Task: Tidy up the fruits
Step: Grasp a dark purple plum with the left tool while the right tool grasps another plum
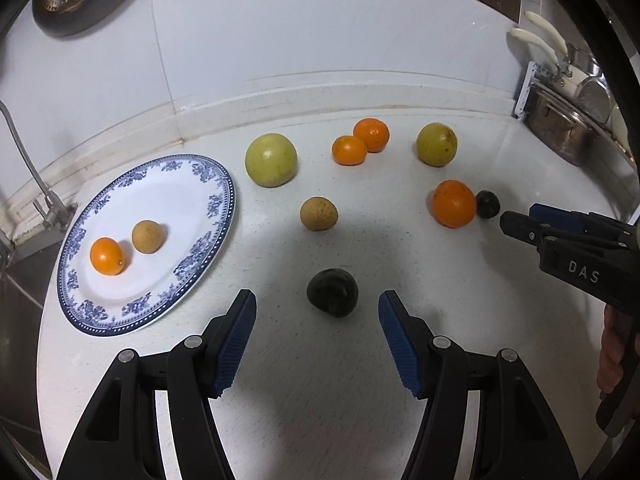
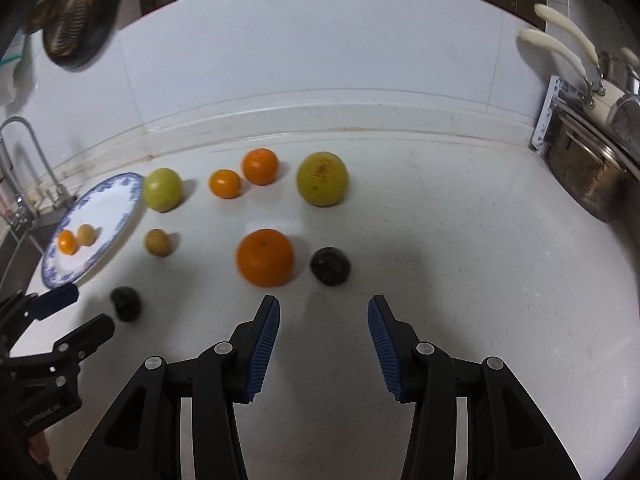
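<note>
On the white table (image 1: 520, 184), the blue-patterned plate (image 1: 188, 176) at far left holds a small orange (image 1: 107, 256) beside a tan fruit (image 1: 148, 236). The left tongs (image 1: 317, 308) are spread wide, with a dark fruit (image 1: 332, 292) lying just ahead between their tips. Beyond sit another tan fruit (image 1: 319, 213), a green fruit (image 1: 271, 160), two oranges touching (image 1: 349, 150) (image 1: 371, 134) and a second green fruit (image 1: 436, 144). A big orange (image 2: 265, 257) and a second dark fruit (image 2: 330, 266) lie close ahead of the right tongs (image 2: 324, 312), also spread and empty
</note>
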`<state>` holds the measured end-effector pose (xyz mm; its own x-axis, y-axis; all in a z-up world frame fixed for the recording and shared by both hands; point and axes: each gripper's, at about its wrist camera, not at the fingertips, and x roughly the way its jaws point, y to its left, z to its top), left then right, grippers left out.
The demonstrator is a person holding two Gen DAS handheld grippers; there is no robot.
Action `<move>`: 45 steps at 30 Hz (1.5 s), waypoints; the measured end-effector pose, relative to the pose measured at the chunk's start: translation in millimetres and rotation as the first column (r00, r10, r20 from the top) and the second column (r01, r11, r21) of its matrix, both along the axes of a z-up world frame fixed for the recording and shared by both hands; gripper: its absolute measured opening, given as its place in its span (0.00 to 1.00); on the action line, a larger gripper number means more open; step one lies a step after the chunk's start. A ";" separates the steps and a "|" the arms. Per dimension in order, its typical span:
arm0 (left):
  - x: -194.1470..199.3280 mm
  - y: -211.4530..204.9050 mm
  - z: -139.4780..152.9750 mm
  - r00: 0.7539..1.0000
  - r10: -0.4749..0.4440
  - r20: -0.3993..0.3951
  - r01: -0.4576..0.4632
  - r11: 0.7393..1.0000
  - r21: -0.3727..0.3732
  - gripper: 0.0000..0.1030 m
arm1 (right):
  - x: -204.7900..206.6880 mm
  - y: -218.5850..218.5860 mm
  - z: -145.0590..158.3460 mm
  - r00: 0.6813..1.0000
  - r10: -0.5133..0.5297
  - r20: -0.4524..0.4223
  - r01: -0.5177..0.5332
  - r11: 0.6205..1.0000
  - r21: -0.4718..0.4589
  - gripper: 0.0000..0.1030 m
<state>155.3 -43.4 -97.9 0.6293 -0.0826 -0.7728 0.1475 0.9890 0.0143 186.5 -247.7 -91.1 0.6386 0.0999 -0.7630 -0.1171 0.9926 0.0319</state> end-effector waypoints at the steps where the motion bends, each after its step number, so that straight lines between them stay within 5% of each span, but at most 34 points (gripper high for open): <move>1: 2.3 -0.6 -1.3 1.000 0.004 -0.002 -0.004 1.000 0.002 0.61 | 4.1 -0.5 -2.0 1.000 0.001 -0.008 -0.001 1.000 -0.004 0.46; 17: 20.2 -8.7 -12.8 0.999 0.017 -0.037 -0.015 0.999 0.032 0.60 | 41.5 -3.0 -26.9 0.996 0.060 -0.066 -0.062 0.997 -0.039 0.46; 22: 22.9 -8.0 -13.1 0.999 0.012 -0.040 -0.011 1.000 0.027 0.48 | 44.1 -1.2 -27.1 0.996 0.077 -0.055 -0.079 0.996 -0.047 0.45; 28: 23.6 -10.7 -14.5 0.999 -0.007 -0.045 0.008 1.000 0.012 0.30 | 40.5 0.5 -26.7 0.994 0.094 -0.049 -0.096 0.995 -0.024 0.28; 45: -1.2 -13.6 14.9 0.997 -0.077 0.032 0.078 0.997 -0.028 0.29 | -8.9 7.2 4.4 0.992 0.125 -0.002 -0.125 0.991 0.056 0.28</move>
<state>154.1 -57.0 -83.0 0.6433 -0.1544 -0.7499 0.2236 0.9746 -0.0088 177.6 -240.5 -86.7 0.6142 0.2210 -0.7575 -0.2396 0.9669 0.0877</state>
